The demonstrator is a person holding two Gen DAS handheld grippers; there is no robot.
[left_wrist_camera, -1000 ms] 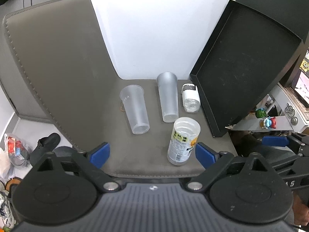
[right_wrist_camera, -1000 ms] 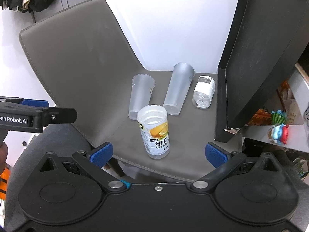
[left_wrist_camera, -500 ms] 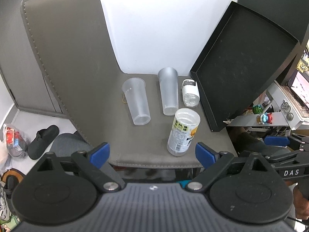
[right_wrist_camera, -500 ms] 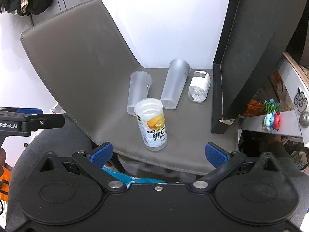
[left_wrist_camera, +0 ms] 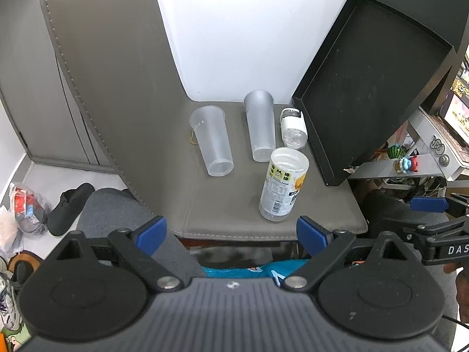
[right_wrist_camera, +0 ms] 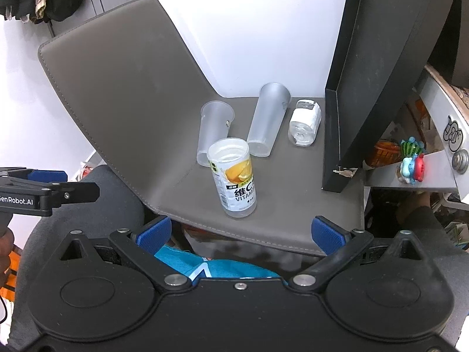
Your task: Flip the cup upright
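Both grippers spread wide, gripping nothing: left gripper point(left_wrist_camera: 231, 231) and right gripper point(right_wrist_camera: 240, 231) hover low in frame before the chair seat point(left_wrist_camera: 234, 205). Labelled cup point(right_wrist_camera: 234, 176) stands mid-frame near the seat's front edge, apart from two frosted cups point(right_wrist_camera: 214, 132). Which end faces up: unclear.

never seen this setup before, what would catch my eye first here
Probably the labelled vitamin drink cup, standing near the front edge of the grey chair seat, its orange picture the brightest thing there. Behind it stand two pale plastic cups, a clear cup on the left and a frosted cup beside it, with a small bottle lying next to the leaning black tray. Both grippers hang open, short of the seat.
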